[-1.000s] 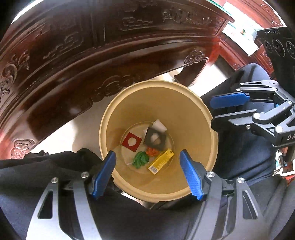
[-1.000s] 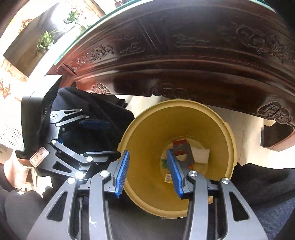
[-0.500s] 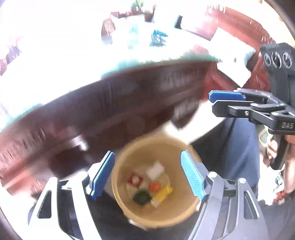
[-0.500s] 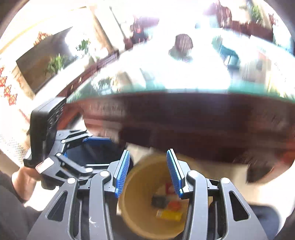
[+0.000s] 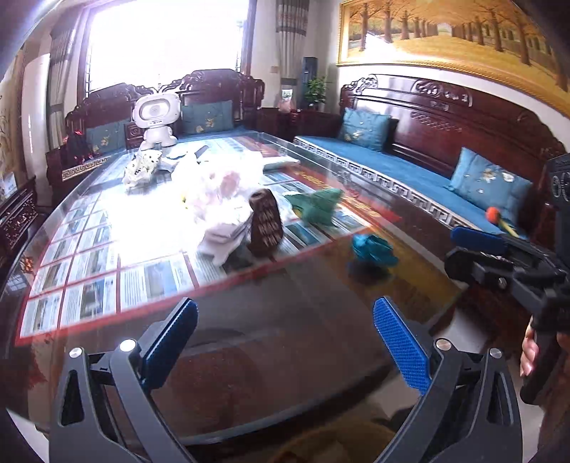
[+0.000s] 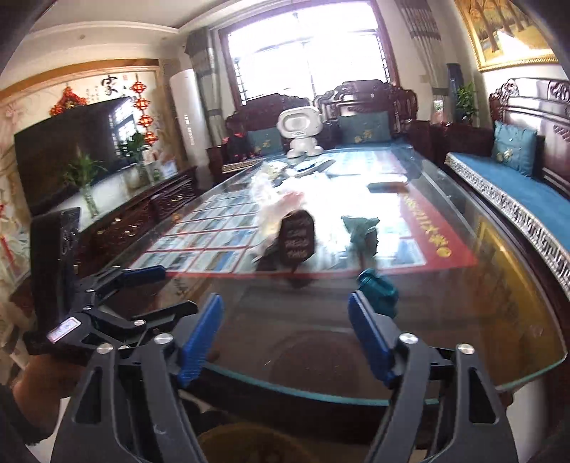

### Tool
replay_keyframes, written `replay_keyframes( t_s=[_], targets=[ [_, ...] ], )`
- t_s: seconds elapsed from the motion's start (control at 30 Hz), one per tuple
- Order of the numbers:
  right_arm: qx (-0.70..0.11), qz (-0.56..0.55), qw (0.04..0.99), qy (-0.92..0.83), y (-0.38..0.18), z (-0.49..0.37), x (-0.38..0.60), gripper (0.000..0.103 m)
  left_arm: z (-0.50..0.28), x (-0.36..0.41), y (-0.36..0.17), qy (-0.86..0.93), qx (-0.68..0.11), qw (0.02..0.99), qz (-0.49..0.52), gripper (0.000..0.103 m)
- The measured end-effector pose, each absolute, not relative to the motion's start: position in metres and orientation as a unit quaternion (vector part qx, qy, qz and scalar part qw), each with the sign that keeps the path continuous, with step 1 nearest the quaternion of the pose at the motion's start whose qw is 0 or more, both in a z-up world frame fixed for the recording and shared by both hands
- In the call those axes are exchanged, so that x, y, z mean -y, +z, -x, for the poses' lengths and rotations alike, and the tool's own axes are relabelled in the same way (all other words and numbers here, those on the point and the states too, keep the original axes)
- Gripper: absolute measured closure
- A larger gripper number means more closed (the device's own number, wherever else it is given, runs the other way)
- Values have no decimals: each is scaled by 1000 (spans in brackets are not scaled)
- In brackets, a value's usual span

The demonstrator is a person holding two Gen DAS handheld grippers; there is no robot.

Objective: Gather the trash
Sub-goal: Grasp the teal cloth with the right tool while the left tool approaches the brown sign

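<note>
Both tongs, left gripper [image 5: 285,342] and right gripper [image 6: 285,334], have just been opening and stand spread, nothing between them. Beyond, on the glass table [image 5: 320,342], the teal wrapper [image 5: 372,247], brown packet [image 5: 265,222] and white bag [image 5: 213,185] are still to collect.

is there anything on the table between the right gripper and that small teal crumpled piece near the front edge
Nothing visible. The right gripper is open and empty, and only bare glass table lies before the teal piece. The brown packet stands farther back.

Home living room: carved dark-wood sofa [image 5: 445,117] with blue cushions, gold-framed autumn-tree painting [image 5: 456,32], black flat television [image 6: 71,149], long glass-topped bench [image 6: 481,285].
</note>
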State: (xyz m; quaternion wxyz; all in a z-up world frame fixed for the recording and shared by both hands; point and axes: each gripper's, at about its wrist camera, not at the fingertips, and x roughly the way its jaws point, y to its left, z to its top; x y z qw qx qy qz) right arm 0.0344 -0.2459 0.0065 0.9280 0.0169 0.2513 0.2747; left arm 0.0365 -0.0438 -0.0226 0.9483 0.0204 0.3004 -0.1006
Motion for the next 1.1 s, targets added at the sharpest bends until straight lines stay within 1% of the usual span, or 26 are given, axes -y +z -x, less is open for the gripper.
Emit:
replay_keyframes(
  t_s=[0.1, 0.2, 0.37, 0.43, 0.47, 0.53, 0.57, 0.67, 0.83, 1.1],
  targets=[
    [-269, 7, 931, 245, -5, -64, 245, 20, -63, 40, -27, -94, -315, 945, -2, 4],
    [-307, 9, 926, 218, -22, -99, 247, 20, -87, 34, -34, -92, -328, 940, 17, 4],
    [-342, 10, 914, 219, -42, -134, 246, 23, -109, 31, -42, -83, -337, 937, 23, 4],
    [-349, 16, 910, 221, -46, -142, 244, 26, -118, 29, -42, -82, -337, 938, 25, 4],
    [-356, 20, 907, 224, -48, -145, 242, 31, -123, 29, -41, -82, -335, 938, 25, 4],
    [-367, 26, 902, 227, -55, -149, 240, 44, -131, 28, -40, -80, -333, 939, 26, 4],
    [-372, 25, 899, 230, -57, -150, 240, 59, -135, 27, -38, -81, -332, 939, 29, 4],
    [-365, 11, 900, 238, -58, -149, 245, 64, -147, 26, -35, -80, -330, 940, 29, 4],
    [-348, -11, 904, 247, -52, -144, 253, 65, -172, 35, -30, -110, -329, 938, 18, 4],
    [-337, -25, 902, 267, -44, -143, 258, 65, -228, 42, -33, -127, -367, 921, 11, 5]
  ],
)
